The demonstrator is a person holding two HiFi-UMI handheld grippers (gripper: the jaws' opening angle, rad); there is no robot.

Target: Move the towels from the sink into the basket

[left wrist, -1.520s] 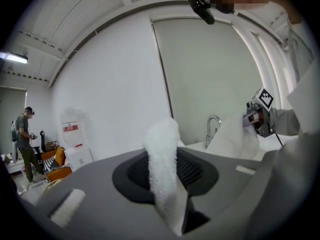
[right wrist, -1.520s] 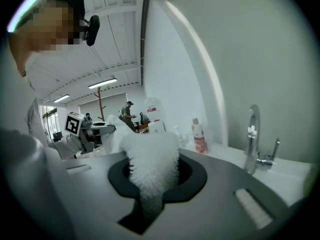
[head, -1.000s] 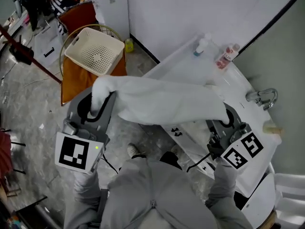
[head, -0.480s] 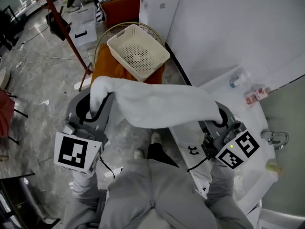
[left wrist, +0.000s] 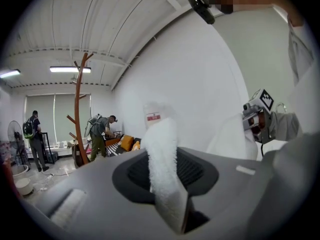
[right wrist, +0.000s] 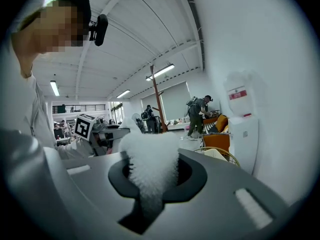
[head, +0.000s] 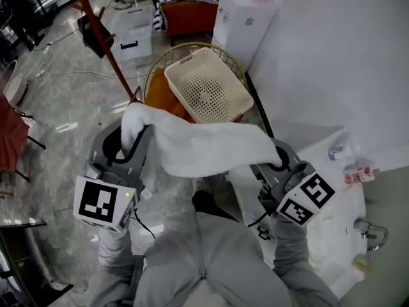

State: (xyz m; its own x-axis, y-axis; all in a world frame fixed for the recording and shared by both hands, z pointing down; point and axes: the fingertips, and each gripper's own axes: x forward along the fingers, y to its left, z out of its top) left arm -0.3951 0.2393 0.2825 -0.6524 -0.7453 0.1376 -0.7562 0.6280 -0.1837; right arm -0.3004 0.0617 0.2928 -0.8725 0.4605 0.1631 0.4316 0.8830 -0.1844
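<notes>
Clearance: the towel (head: pixel 204 147) hangs in the air over open grey floor (head: pixel 70 146), in front of the person's chest. The basket (head: pixel 208 88) lies just beyond the towel's far edge, empty, resting on a round wire chair (head: pixel 155 88) with an orange seat. A white wall (head: pixel 332 56) closes the right side. A white cabinet (head: pixel 246 24) stands beside the basket, and a wooden coat stand (head: pixel 102 31) rises at the left, clear of the load. The sink (head: pixel 332 197) sits at lower right, apart from the towel.

Change: a second ago the towel hung over the sink's edge. It is now off the sink and near the basket.

Grip: the left gripper (head: pixel 131 136) is clamped on one end of the towel and the right gripper (head: pixel 281 160) on the other. Each gripper view shows white terry pinched between closed jaws.

Orientation: the towel's long axis runs left to right between the grippers, roughly level, with the cloth sagging below that line.
</notes>
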